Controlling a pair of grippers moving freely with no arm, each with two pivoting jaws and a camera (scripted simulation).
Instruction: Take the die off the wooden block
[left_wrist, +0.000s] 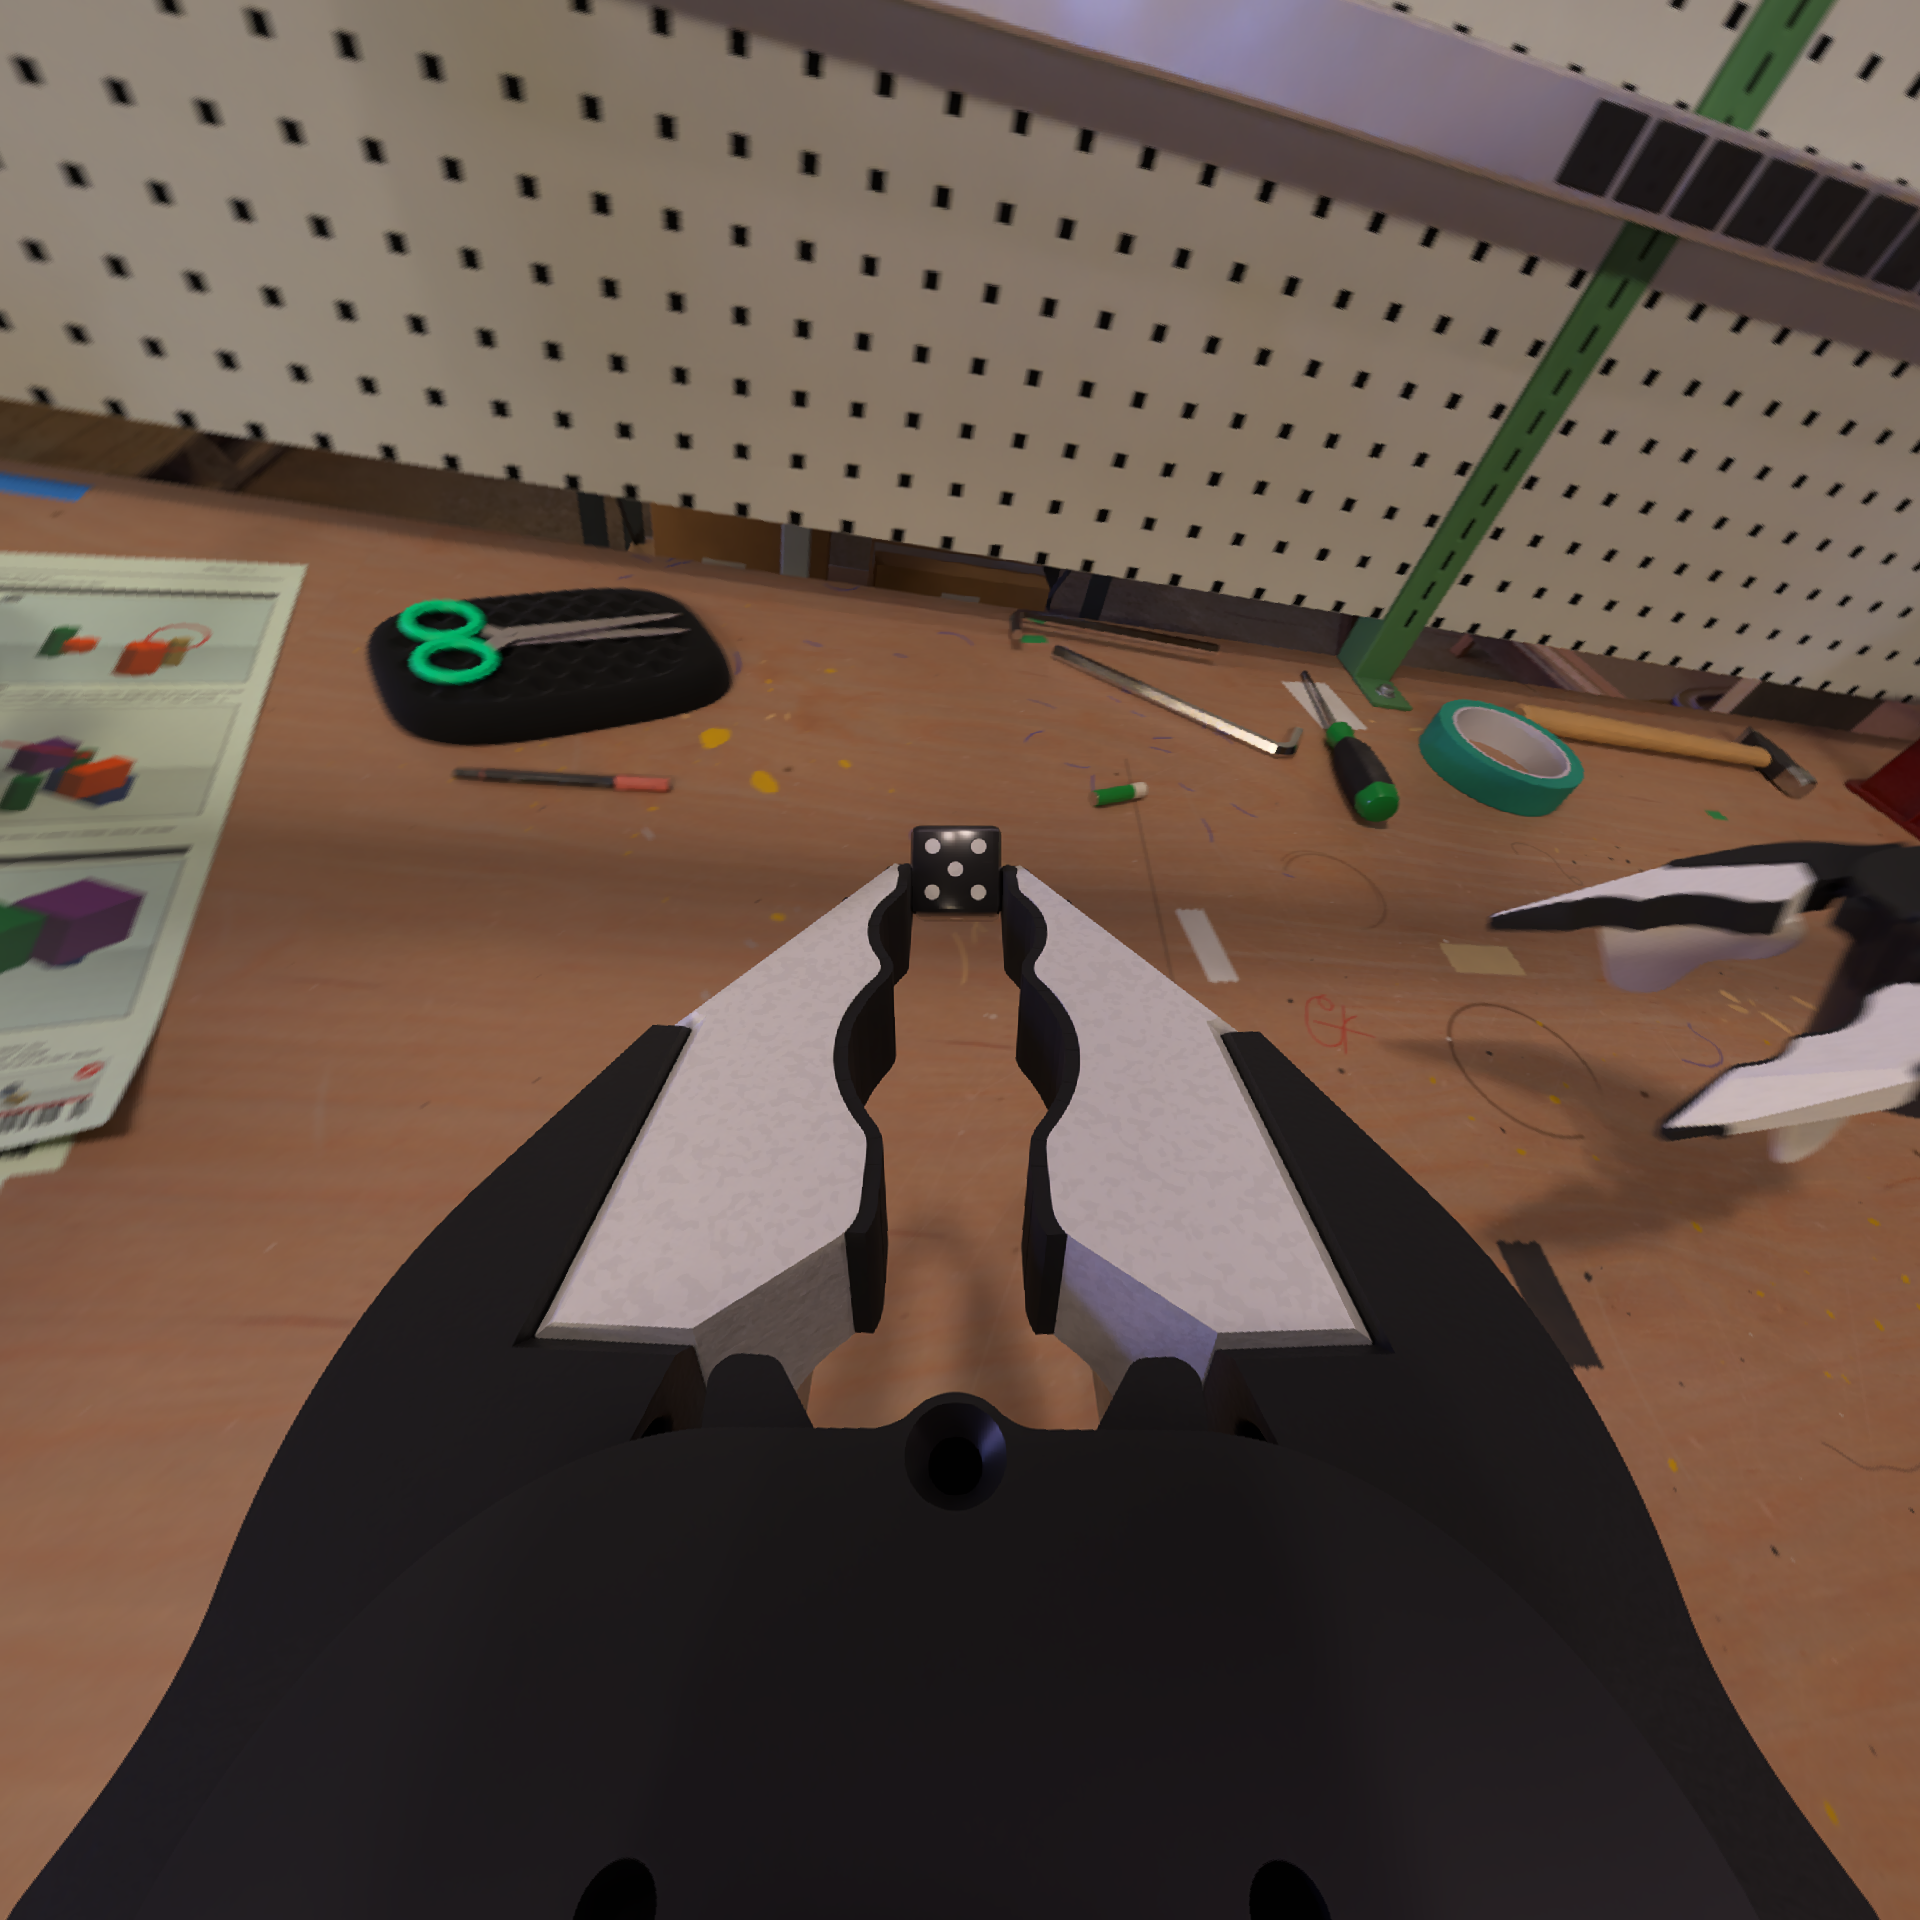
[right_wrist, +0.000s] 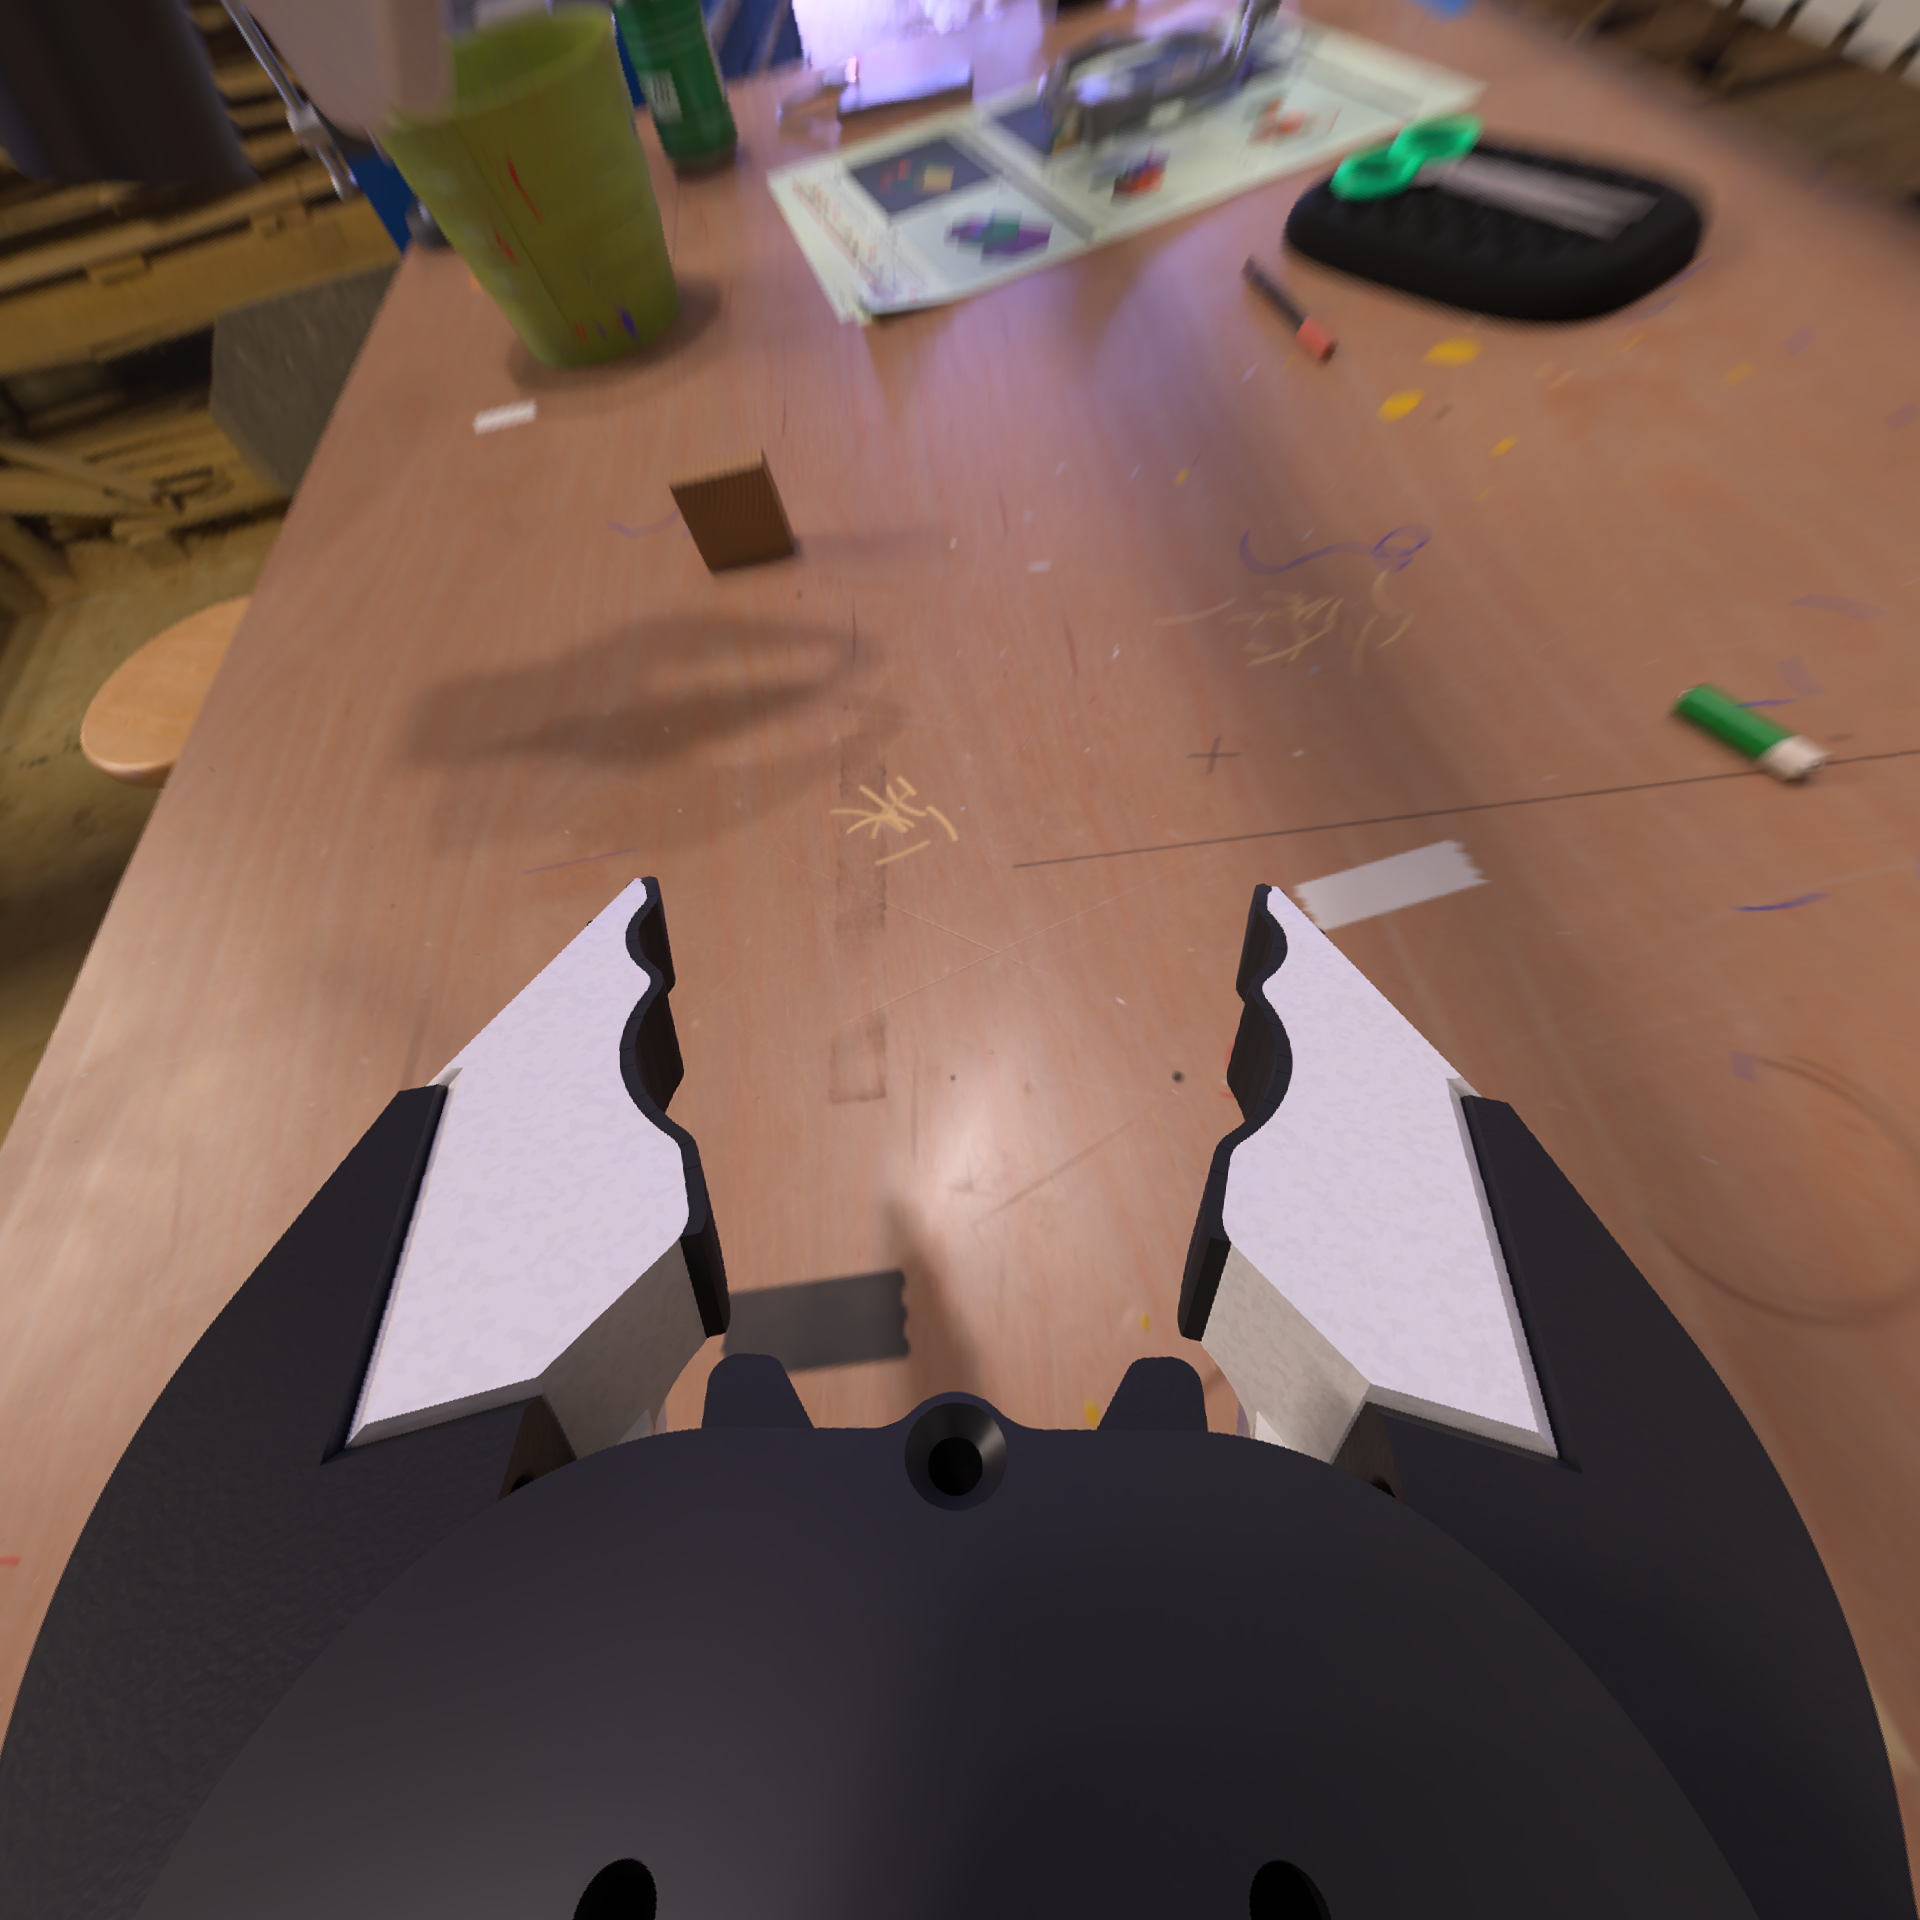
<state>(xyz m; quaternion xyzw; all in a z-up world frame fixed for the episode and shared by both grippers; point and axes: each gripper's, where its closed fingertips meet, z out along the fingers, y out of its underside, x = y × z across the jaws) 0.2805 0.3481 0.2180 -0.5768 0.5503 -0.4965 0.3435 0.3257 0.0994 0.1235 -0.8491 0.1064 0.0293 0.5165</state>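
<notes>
My left gripper (left_wrist: 955, 883) is shut on a black die (left_wrist: 955, 871) with white pips, held between the fingertips above the wooden bench. The wooden block (right_wrist: 734, 512), small and brown, stands on the bench in the right wrist view with nothing on top of it. My right gripper (right_wrist: 954, 899) is open and empty above the bench, well short of the block. The right gripper also shows at the right edge of the left wrist view (left_wrist: 1621, 1023), jaws apart. The block is not in the left wrist view.
A black pad with green-handled scissors (left_wrist: 548, 659), a pencil (left_wrist: 566, 779), an instruction sheet (left_wrist: 114, 831), a screwdriver (left_wrist: 1351, 764), a green tape roll (left_wrist: 1501, 756), a hammer (left_wrist: 1673, 743) and a pegboard wall (left_wrist: 935, 312). A green cup (right_wrist: 535, 177) and bottle (right_wrist: 675, 78) stand beyond the block.
</notes>
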